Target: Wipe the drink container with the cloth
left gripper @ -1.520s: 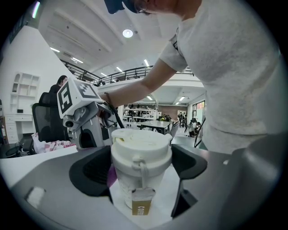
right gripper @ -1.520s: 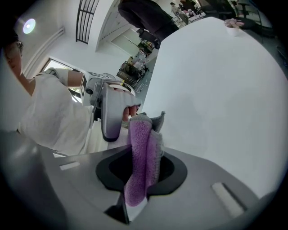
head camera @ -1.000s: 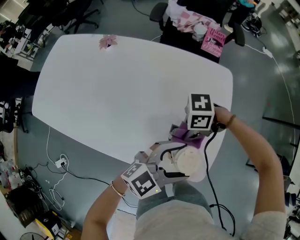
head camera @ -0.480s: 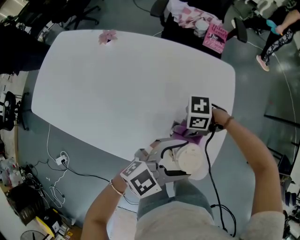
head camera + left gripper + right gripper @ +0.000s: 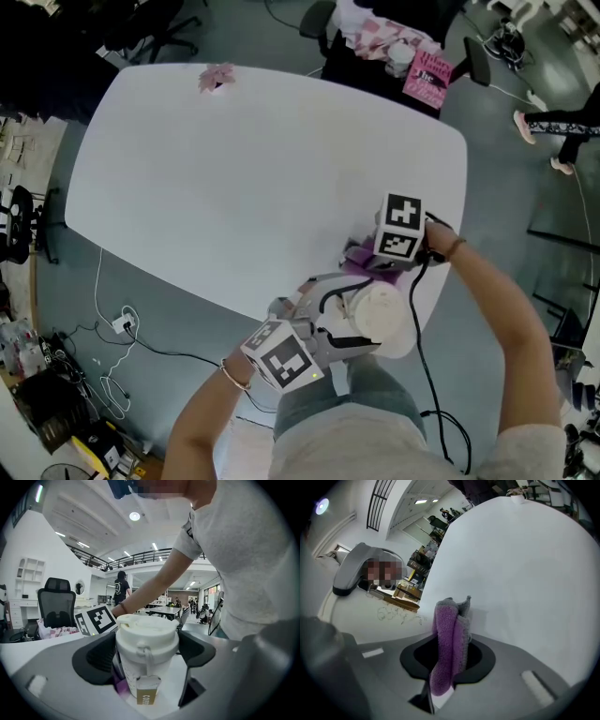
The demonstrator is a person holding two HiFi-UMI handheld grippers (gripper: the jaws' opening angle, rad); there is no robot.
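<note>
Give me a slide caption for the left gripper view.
Left gripper clamped on a white lidded cup, purple cloth peeking out low beside it.

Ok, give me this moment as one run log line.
left gripper shut on lidded cup | right gripper shut on purple cloth | cloth beside cup at table edge

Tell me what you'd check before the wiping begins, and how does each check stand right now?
1. The left gripper clamps the white lidded cup: ok, a jaw on each side.
2. The cup stands upright: ok.
3. Its lid is seated: ok.
4. The right gripper holds the purple cloth: ok, pinched between its jaws.
5. The cloth touches the cup's side: cannot tell; it sits close beside the cup, but the contact is hidden.
</note>
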